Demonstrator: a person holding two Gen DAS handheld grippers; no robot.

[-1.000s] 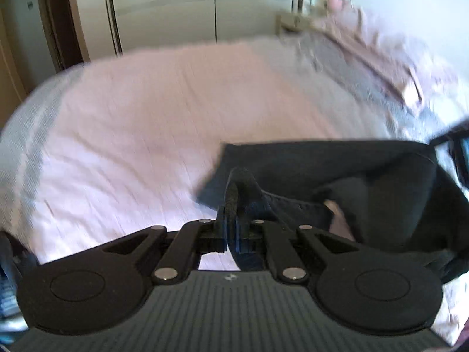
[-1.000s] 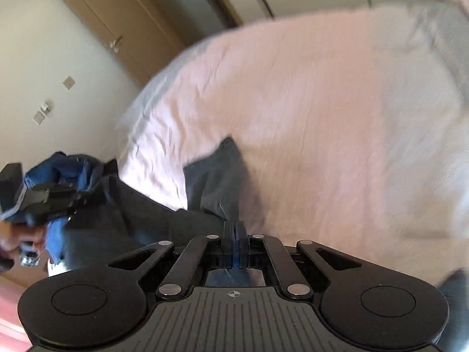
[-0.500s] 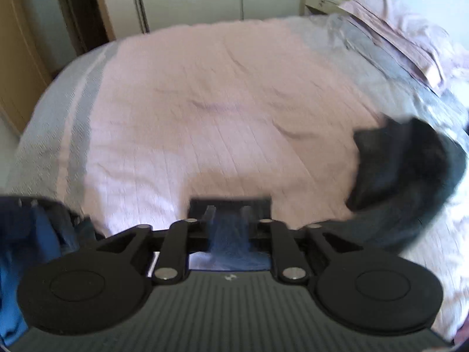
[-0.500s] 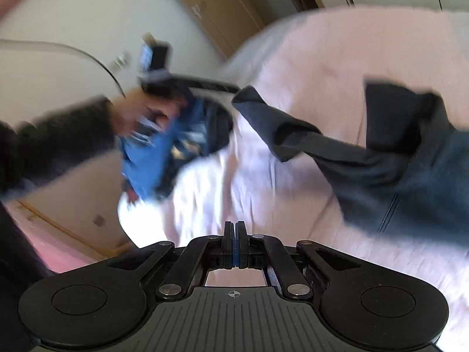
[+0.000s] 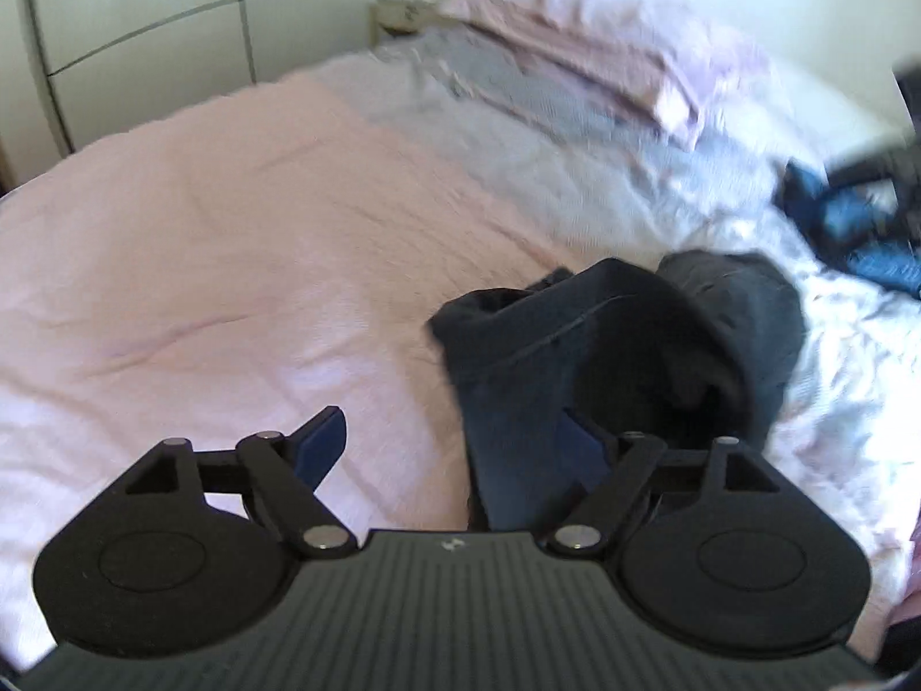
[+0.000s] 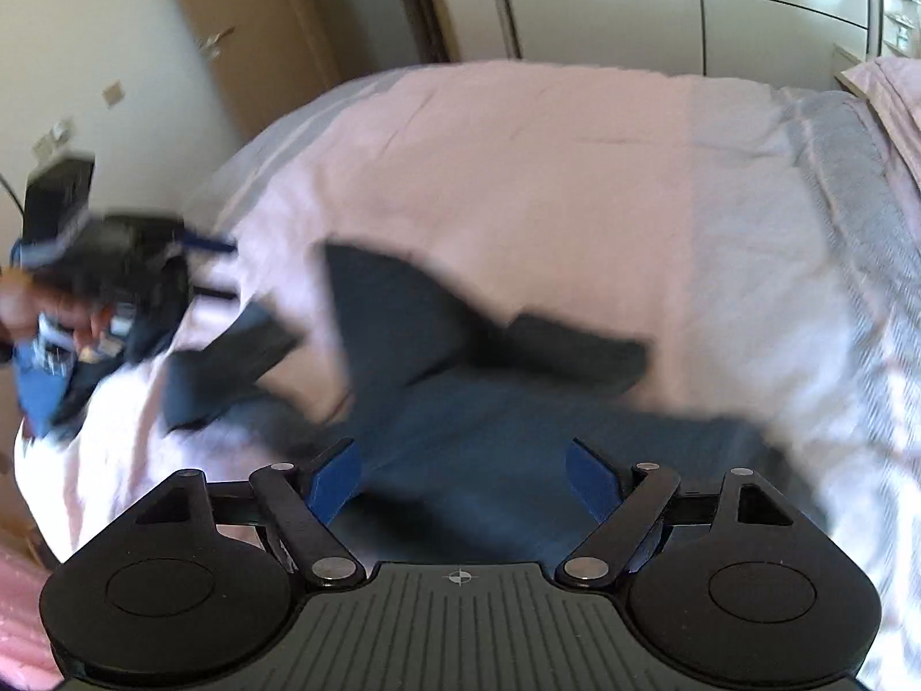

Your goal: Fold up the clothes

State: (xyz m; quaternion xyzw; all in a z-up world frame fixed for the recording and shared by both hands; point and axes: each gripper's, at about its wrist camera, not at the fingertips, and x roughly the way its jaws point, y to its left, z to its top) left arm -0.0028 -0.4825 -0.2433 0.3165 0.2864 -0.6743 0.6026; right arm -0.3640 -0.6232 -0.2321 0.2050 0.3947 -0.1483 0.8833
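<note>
**Both tools released, dark garment lying loose on the bed**

Left tool (image 5: 452, 449): jaws spread wide, having just been opening. Blue pads visible on both fingers (image 5: 322, 446). The dark navy garment (image 5: 604, 357) lies crumpled on the bed (image 5: 230, 265), ahead of the tool and toward its right finger. A strip of the cloth runs back under the tool between the fingers, nearer the right one, but neither pad presses on it (released, not grasping). Ahead and left of the tool the pink bedspread is bare. Far ahead on the right: pink pillows (image 5: 604, 57), a grey striped sheet below them. At the far right edge, a blue-and-black blur (image 5: 852, 224); too smeared to tell for sure what it is.

Right tool (image 6: 463, 481): jaws also wide apart, having just been opening. The garment (image 6: 489, 403) lies spread on the bed (image 6: 547, 173) directly ahead of and under the tool, cloth visible in the gap between the fingers (image 6: 337, 481) without being pinched. One dark flap (image 6: 230, 368) extends to the left, another points away from the tool. Far left of the right tool: a hand (image 6: 34, 311), blurred, around a black and blue device. Wardrobe doors (image 6: 691, 6) and a wooden door (image 6: 247, 29) stand beyond the bed.
</note>
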